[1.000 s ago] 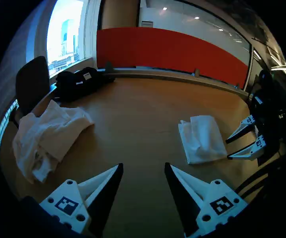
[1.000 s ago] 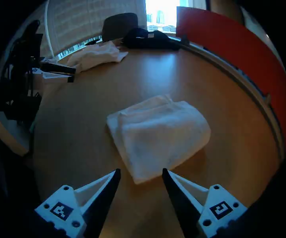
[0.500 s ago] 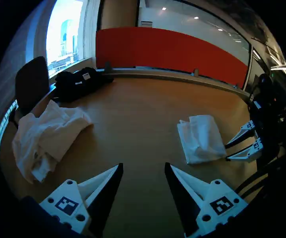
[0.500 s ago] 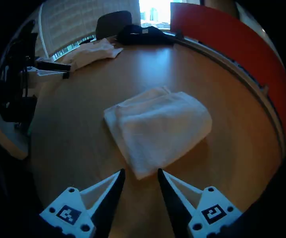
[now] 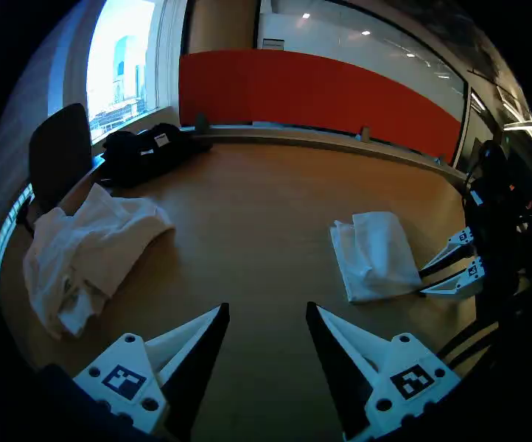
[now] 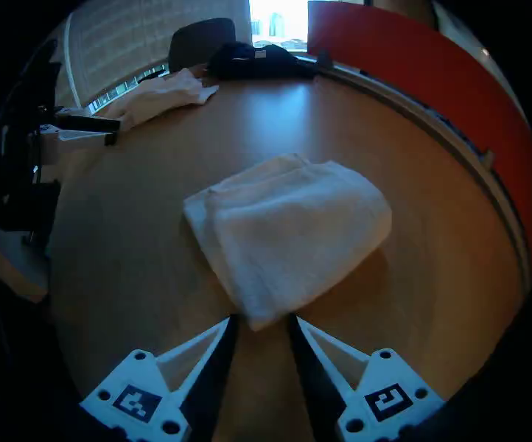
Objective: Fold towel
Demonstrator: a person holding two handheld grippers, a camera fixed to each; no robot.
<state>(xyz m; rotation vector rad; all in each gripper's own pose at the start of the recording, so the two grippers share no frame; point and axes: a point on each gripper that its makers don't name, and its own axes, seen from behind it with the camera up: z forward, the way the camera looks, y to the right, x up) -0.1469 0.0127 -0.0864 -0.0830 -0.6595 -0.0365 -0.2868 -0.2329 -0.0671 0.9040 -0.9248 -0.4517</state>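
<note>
- Towel (image 6: 292, 228) lies folded into a thick pad mid-worktop (image 6: 428, 243); the folding looks nearly done.
- Right gripper (image 6: 260, 322) sits at its near corner, jaws narrowly apart, the corner just between the tips and not yet pinched.
- Left gripper (image 5: 266, 309) hovers wide open and empty, well apart.
- Next, probably: close on that corner, then carry it across.

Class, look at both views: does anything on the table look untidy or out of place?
A white cloth lies crumpled in a heap near the edge of the table, unlike the folded towel.
</note>
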